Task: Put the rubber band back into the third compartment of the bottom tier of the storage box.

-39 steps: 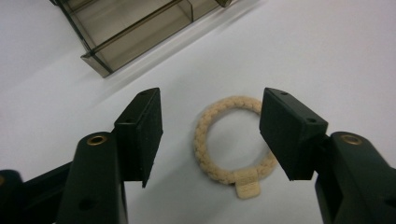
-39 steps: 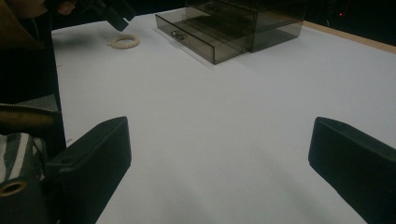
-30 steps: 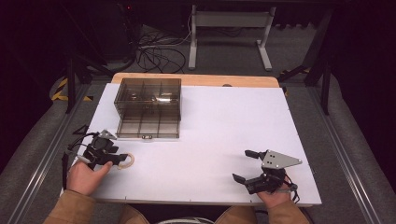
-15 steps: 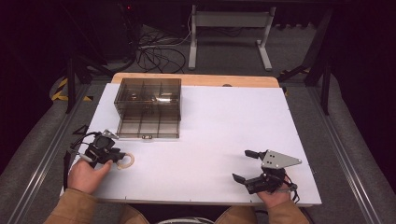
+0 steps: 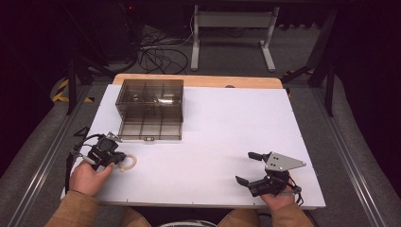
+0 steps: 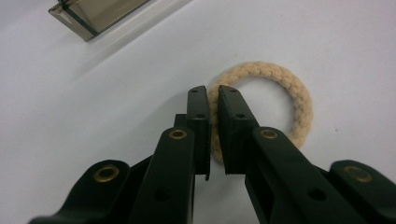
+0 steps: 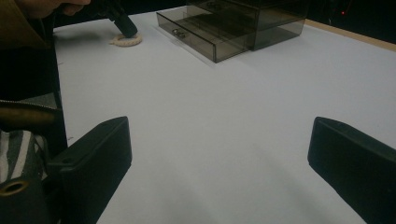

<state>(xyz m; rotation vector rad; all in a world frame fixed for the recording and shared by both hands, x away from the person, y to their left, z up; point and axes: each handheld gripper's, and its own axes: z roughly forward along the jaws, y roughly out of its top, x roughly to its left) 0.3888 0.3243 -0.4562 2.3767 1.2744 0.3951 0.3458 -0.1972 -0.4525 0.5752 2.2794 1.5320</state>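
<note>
A beige rope ring [image 6: 289, 88] lies flat on the white table [image 5: 213, 132], near its front left corner. My left gripper [image 6: 212, 93] is shut on the ring's near side, with the cord pinched between the two jaws. In the high view the left gripper [image 5: 118, 158] touches the ring [image 5: 128, 162] from the left. My right gripper [image 5: 244, 167] stands wide open near the front right edge, with nothing between its jaws. From the right gripper [image 7: 219, 154] the ring [image 7: 125, 41] shows far off at upper left.
A smoky see-through box [image 5: 151, 97] stands at the back left, its compartmented drawer [image 5: 150, 130] pulled out toward the ring. The drawer's corner [image 6: 93, 18] shows above my left jaws. Floor cables and a metal stand [image 5: 231, 28] lie beyond the table.
The left hand has edged slightly toward the ring. The right gripper has stayed where it was.
</note>
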